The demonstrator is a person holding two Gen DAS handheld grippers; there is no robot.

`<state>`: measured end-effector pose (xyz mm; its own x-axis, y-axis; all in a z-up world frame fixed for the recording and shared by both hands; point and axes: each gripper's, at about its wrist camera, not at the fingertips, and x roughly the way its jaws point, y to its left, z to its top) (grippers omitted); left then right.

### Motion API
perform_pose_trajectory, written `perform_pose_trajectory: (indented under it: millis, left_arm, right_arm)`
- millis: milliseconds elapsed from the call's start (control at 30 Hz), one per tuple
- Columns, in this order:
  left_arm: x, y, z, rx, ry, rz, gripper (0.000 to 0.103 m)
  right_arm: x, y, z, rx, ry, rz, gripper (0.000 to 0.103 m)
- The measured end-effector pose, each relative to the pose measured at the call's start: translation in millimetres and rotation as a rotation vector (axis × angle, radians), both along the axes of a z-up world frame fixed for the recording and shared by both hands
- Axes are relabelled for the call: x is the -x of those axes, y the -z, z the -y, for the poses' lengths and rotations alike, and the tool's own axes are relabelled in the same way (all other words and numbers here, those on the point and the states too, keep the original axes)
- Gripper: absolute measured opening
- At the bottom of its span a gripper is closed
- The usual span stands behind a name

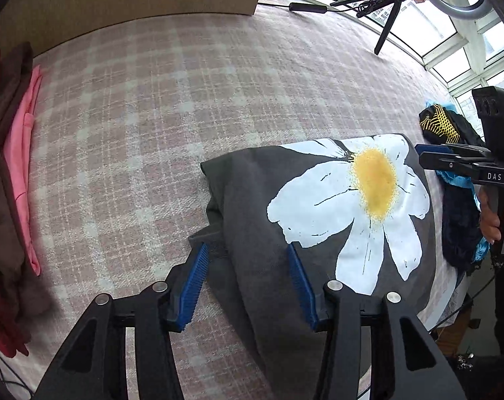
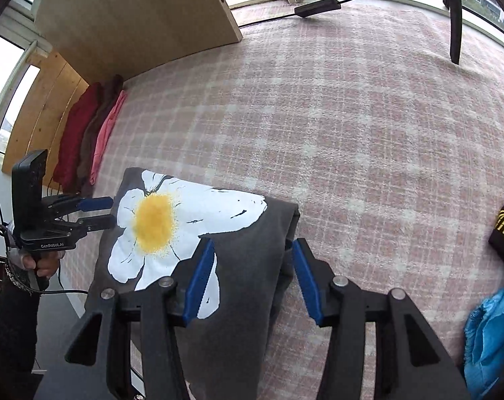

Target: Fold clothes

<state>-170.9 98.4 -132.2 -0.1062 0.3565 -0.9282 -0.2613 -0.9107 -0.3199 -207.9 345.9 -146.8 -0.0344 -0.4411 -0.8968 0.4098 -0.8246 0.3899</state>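
A dark grey garment with a big white and yellow daisy print (image 1: 318, 206) lies folded on the pink plaid surface (image 1: 185, 100); it also shows in the right wrist view (image 2: 191, 226). My left gripper (image 1: 248, 250) is open, its blue pads straddling the garment's left corner just above the cloth. My right gripper (image 2: 253, 246) is open over the garment's right folded edge. Each gripper shows in the other's view, at the garment's side edge: the right one (image 1: 422, 153), the left one (image 2: 110, 211).
A stack of folded red, brown and pink clothes (image 1: 15, 173) lies at the left edge (image 2: 91, 136). A pile of black, yellow and blue clothes (image 1: 452, 153) lies to the right (image 2: 495, 300). A tripod with ring light (image 1: 388, 16) stands at the back by the windows.
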Motion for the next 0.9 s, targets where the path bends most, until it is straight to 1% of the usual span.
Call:
perform_pose_trajectory:
  millis: [100, 200, 233, 267, 300, 333, 367, 400, 433, 533, 633, 733, 833, 900]
  left_arm:
    - [-1, 1, 1, -0.028, 0.000, 0.006, 0.044]
    - [3, 6, 4, -0.032, -0.010, 0.021, 0.044]
    - [4, 8, 6, -0.041, -0.016, 0.026, 0.043]
    - [4, 8, 6, -0.043, -0.017, 0.019, 0.040]
    - [4, 8, 6, -0.045, -0.018, 0.012, 0.031]
    - [3, 5, 7, -0.041, -0.016, 0.003, 0.025]
    - [2, 3, 7, -0.037, -0.015, -0.006, 0.017]
    - [1, 1, 7, -0.034, -0.014, -0.015, 0.011]
    - [0, -2, 7, -0.030, -0.011, -0.025, 0.009]
    - [-3, -12, 3, -0.012, 0.011, -0.065, 0.007]
    - [-4, -23, 2, -0.015, 0.016, -0.089, 0.006]
    - [-4, -35, 3, -0.017, 0.020, -0.104, 0.006]
    - [-1, -49, 6, -0.062, 0.006, -0.119, 0.006]
    - [4, -52, 7, -0.055, 0.003, -0.138, 0.006]
  right_arm:
    - [-5, 4, 7, -0.008, -0.034, 0.022, 0.048]
    - [-3, 12, 8, -0.001, -0.030, 0.051, 0.048]
    - [-1, 14, 8, 0.005, -0.023, 0.057, 0.046]
    - [0, 16, 8, 0.011, -0.017, 0.064, 0.042]
    - [1, 17, 8, 0.015, -0.012, 0.067, 0.031]
    - [1, 17, 7, 0.015, -0.010, 0.065, 0.023]
    - [1, 17, 7, 0.016, -0.007, 0.063, 0.020]
    - [0, 17, 7, 0.015, -0.007, 0.058, 0.017]
    - [-2, 15, 6, 0.012, -0.009, 0.048, 0.013]
    - [-5, 5, 4, 0.019, -0.010, 0.019, 0.008]
    - [-6, -4, 3, 0.048, -0.002, 0.013, 0.007]
    - [-3, -9, -2, 0.101, 0.031, 0.055, 0.007]
    - [2, -13, -7, 0.164, 0.056, 0.083, 0.007]
    - [12, -9, -9, 0.189, 0.082, 0.088, 0.007]
